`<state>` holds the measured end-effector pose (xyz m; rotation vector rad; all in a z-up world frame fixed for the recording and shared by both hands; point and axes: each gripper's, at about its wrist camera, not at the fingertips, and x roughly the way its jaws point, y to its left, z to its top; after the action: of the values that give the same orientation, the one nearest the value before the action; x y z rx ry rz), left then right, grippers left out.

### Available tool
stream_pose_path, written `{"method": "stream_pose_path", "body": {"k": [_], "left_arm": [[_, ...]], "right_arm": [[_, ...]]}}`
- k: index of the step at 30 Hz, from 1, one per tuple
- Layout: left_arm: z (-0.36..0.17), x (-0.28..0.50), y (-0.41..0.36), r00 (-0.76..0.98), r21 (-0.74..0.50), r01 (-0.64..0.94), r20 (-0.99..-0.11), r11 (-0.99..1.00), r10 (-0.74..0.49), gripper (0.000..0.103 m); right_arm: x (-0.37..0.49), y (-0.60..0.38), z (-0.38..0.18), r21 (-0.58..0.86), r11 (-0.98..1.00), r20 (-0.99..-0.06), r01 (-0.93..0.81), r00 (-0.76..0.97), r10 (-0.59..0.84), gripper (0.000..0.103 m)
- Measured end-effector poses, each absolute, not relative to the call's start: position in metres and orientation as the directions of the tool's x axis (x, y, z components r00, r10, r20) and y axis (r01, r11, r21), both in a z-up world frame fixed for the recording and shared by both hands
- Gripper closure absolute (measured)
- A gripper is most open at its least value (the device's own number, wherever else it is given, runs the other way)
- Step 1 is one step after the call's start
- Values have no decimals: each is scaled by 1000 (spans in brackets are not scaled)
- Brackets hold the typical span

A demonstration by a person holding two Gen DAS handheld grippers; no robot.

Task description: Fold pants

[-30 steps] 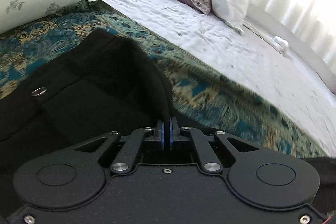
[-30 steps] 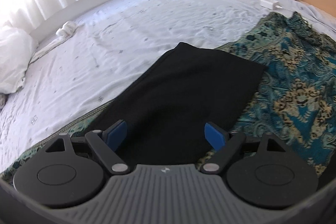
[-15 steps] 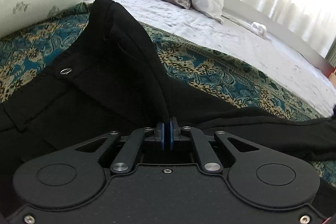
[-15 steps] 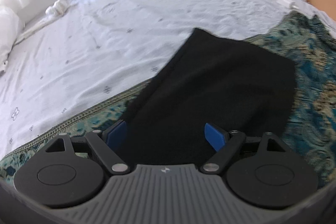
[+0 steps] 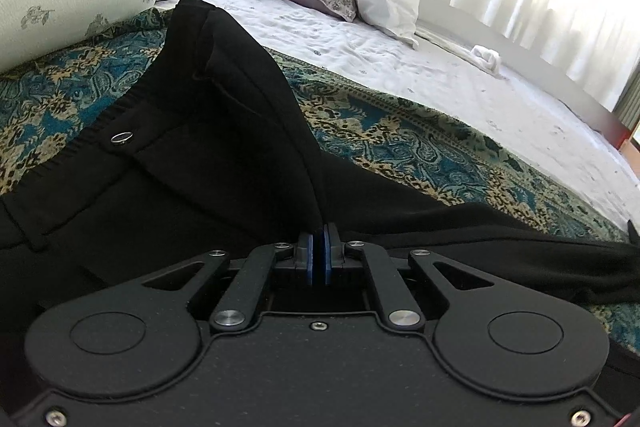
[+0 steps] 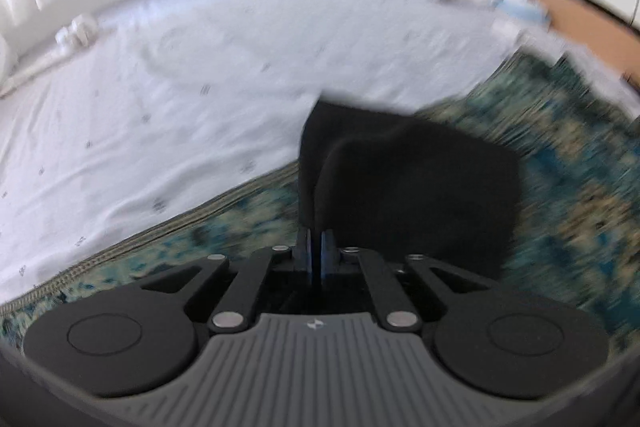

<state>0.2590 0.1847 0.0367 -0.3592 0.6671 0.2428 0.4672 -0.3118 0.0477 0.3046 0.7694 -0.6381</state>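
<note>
black pants (image 5: pixel 192 155) are lying on the patterned teal blanket (image 5: pixel 420 147), rising in a ridge straight ahead of my left gripper (image 5: pixel 319 253), whose blue pads are pinching that fold. my right gripper (image 6: pixel 316 253) is clamping the leg end (image 6: pixel 408 195), pads nearly touching; this view is blurring.

No readable text, label, brand or number shows in either wrist view.
</note>
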Motion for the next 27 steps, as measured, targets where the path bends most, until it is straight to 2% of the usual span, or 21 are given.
{"method": "stream_pose_path", "body": {"k": [4, 7, 11, 12, 13, 19, 22, 27], "left_arm": [[47, 241, 184, 772, -243, -320, -627, 916, 104, 97], [52, 229, 184, 768, -241, -314, -633, 918, 97, 97], [50, 223, 178, 757, -204, -318, -643, 926, 118, 97], [48, 223, 177, 750, -200, -323, -650, 925, 122, 97], [46, 223, 176, 744, -194, -326, -656, 925, 125, 97], [33, 220, 169, 732, -159, -332, -665, 930, 148, 97], [31, 221, 168, 737, -155, -327, -659, 932, 149, 97], [22, 222, 168, 753, -146, -309, -641, 940, 149, 96]], "right_arm": [[386, -345, 75, -2, 771, -629, 636, 599, -495, 100], [331, -379, 80, 47, 774, -649, 631, 608, -457, 99], [309, -408, 78, 199, 793, -690, 577, 657, -305, 82], [314, -409, 77, 216, 800, -692, 560, 666, -279, 75], [321, -406, 75, 222, 807, -692, 548, 671, -266, 57], [397, -340, 62, 81, 894, -673, 441, 686, -277, 32], [444, -311, 50, -36, 903, -683, 428, 649, -335, 29], [500, -311, 22, -155, 837, -709, 525, 530, -464, 27]]}}
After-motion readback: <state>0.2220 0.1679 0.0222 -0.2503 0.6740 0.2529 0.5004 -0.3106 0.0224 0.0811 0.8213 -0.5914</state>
